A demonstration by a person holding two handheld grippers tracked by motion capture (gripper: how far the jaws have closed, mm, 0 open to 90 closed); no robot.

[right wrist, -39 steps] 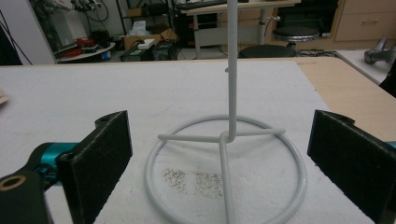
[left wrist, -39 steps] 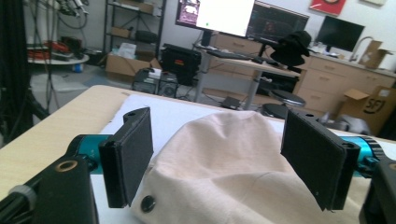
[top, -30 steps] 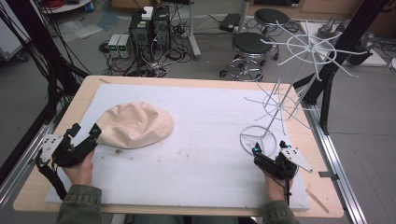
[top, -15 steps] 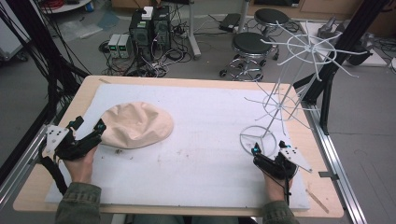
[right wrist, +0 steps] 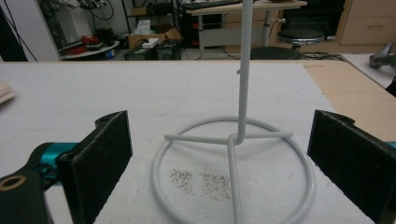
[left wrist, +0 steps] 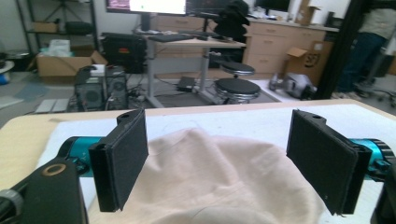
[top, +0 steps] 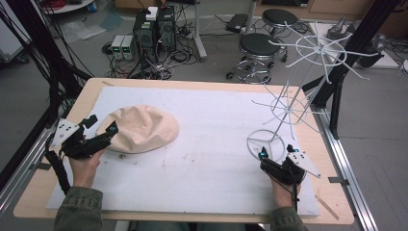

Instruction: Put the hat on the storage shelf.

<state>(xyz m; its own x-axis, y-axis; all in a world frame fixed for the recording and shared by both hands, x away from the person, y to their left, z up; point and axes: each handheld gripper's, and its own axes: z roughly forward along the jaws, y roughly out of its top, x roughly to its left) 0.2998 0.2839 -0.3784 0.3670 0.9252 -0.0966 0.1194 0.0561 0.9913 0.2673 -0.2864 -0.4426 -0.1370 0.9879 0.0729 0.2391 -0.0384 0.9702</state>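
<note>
A beige cloth cap (top: pixel 139 127) lies crown up on the left of the white mat (top: pixel 216 159). My left gripper (top: pixel 102 124) is open at the cap's left edge. In the left gripper view its jaws stand wide on either side of the cap (left wrist: pixel 210 182), and the left gripper (left wrist: pixel 219 158) holds nothing. At the right, a white wire stand (top: pixel 288 108) rises from a ring base (top: pixel 264 142). Just in front of that ring, my right gripper (top: pixel 276 151) is open. Its own view shows the right gripper (right wrist: pixel 219 158) with its jaws apart and the stand's pole (right wrist: pixel 244 70) and ring (right wrist: pixel 187 128) between them, untouched.
The stand's upper spokes (top: pixel 320 48) reach out past the table's right edge. Black frame posts (top: pixel 57 82) stand at the left and another (top: pixel 351 53) at the right. Stools (top: pixel 260 45) and computer boxes (top: pixel 154 29) sit on the floor behind. Dark specks (right wrist: pixel 201 179) dot the mat inside the ring.
My left gripper has moved right and forward to the cap's edge, so its jaws now flank the cap. The right gripper and the stand have stayed still.
</note>
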